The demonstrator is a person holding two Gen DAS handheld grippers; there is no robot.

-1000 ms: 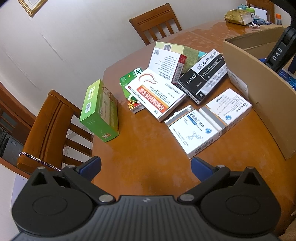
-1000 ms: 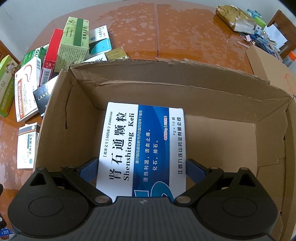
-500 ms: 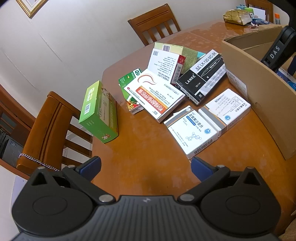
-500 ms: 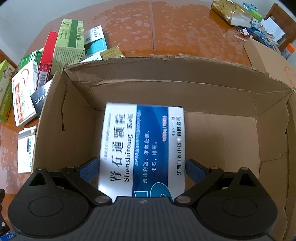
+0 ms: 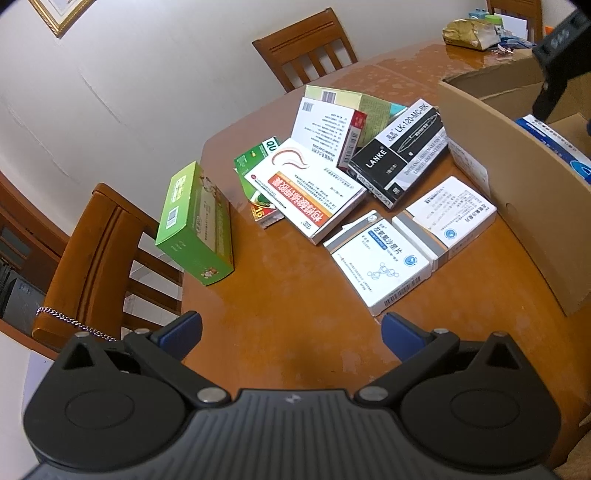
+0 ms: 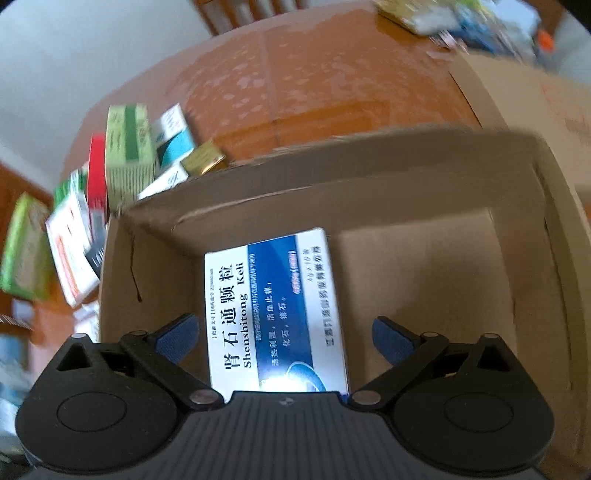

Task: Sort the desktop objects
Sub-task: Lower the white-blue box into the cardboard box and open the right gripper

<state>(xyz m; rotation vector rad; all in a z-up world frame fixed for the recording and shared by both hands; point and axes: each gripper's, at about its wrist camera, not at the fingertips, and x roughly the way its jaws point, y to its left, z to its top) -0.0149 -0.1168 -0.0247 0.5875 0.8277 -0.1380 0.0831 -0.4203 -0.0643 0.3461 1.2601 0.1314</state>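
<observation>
A blue and white medicine box (image 6: 273, 310) lies on the floor of an open cardboard box (image 6: 424, 280). My right gripper (image 6: 284, 338) hangs open above it, its blue pads clear of the box sides. My left gripper (image 5: 291, 332) is open and empty above the wooden table (image 5: 295, 302). Ahead of it lie several boxes: a green box (image 5: 195, 229) standing at the table edge, a white and orange box (image 5: 306, 188), a black LANKE pen box (image 5: 402, 151), and two white boxes (image 5: 380, 262) (image 5: 447, 218). The cardboard box wall (image 5: 517, 192) is to their right.
Wooden chairs (image 5: 99, 251) (image 5: 306, 51) stand at the left edge and far side of the table. A gold bag and small clutter (image 5: 469, 33) sit at the far right of the table. A second cardboard piece (image 6: 517, 88) lies beyond the box.
My right gripper has opened and let go of the blue and white box, which now lies in the cardboard box; the gripper has lifted and swung, blurring the view. The left gripper barely moved.
</observation>
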